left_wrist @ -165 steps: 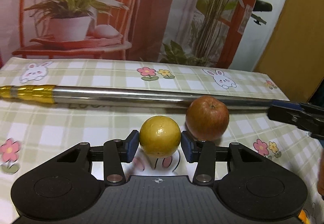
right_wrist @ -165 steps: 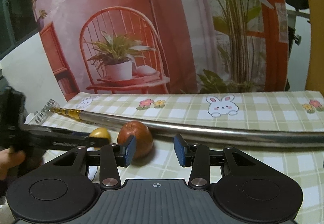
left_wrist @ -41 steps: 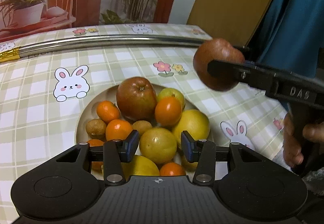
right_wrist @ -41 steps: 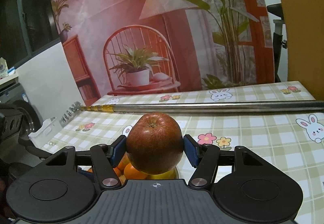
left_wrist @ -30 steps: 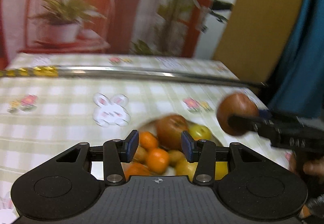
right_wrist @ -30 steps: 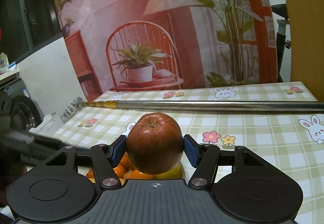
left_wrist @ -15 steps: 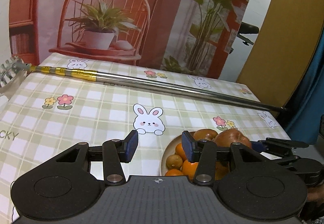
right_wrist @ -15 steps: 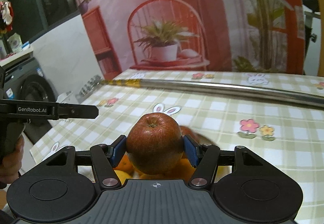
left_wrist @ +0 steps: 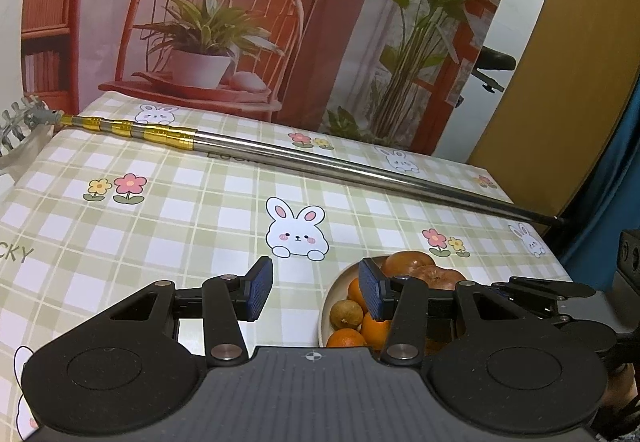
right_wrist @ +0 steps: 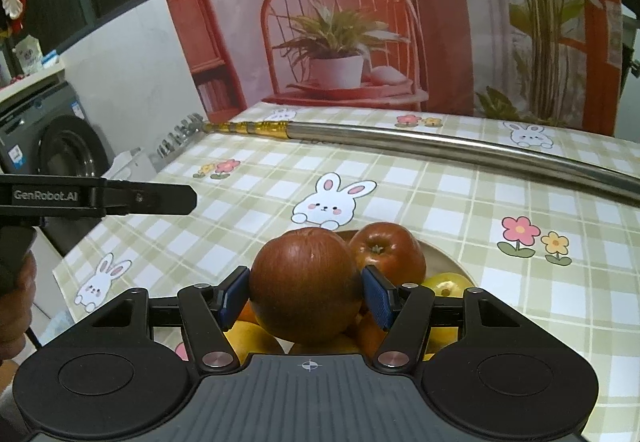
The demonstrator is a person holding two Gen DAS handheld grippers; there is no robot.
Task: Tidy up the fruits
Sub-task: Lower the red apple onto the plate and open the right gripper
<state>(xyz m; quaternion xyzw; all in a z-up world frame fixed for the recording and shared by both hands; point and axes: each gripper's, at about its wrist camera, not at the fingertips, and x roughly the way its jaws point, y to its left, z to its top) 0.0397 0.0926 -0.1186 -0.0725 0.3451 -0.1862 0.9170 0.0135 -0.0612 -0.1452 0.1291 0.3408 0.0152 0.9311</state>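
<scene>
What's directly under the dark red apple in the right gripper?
Under the dark red apple held by the right gripper: yellow and orange fruit on the beige plate. Whether they touch is hidden.

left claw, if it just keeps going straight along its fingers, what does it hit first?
Probably just the tablecloth. The left claw is open and empty, aimed at the printed bunny; the fruit plate sits to its right, off the line. Further out lies the metal pole, but depth is hard to judge.
</scene>
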